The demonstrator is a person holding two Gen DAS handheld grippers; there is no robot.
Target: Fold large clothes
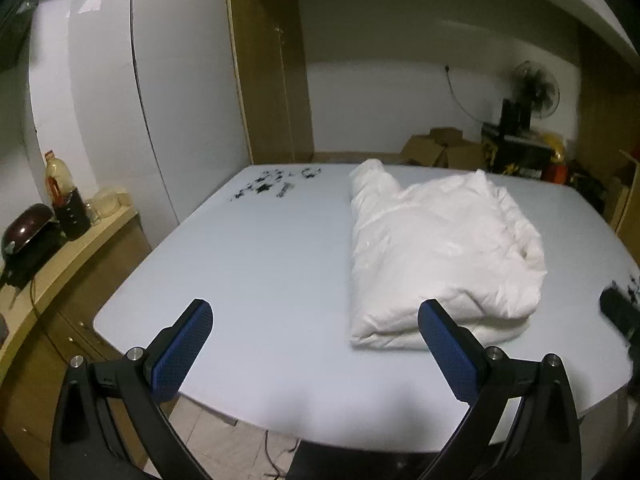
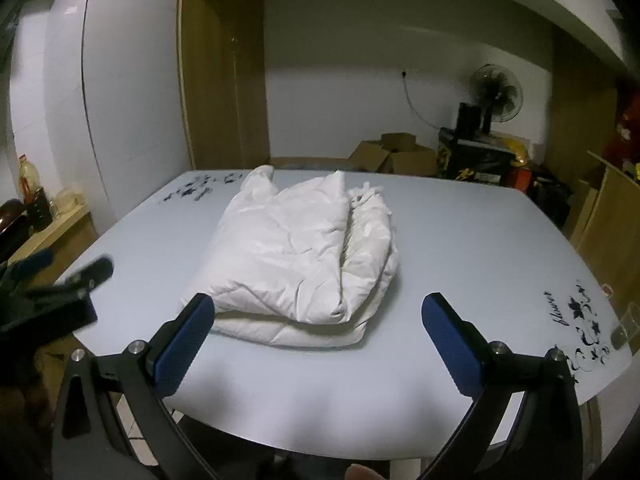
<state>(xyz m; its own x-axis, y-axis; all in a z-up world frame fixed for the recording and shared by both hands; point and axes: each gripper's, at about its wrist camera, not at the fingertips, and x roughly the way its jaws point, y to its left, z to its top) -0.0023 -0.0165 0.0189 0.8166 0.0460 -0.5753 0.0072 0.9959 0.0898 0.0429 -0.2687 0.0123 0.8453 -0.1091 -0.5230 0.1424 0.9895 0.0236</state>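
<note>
A white padded garment [image 1: 436,248] lies folded into a thick bundle on the pale table [image 1: 260,264], with one sleeve end pointing to the far side. In the right wrist view the same garment [image 2: 304,256] lies in the middle of the table [image 2: 460,248]. My left gripper [image 1: 316,320] is open and empty, above the table's near edge, left of the bundle's near corner. My right gripper [image 2: 318,312] is open and empty, just in front of the bundle's near edge. The left gripper also shows blurred at the left of the right wrist view [image 2: 72,280].
Black flower prints mark the table's far left corner [image 1: 276,186] and its right near corner [image 2: 576,320]. A wooden counter with a bottle [image 1: 60,188] and a dark pot stands to the left. Cardboard boxes [image 2: 396,156] and a fan [image 2: 494,92] stand behind the table.
</note>
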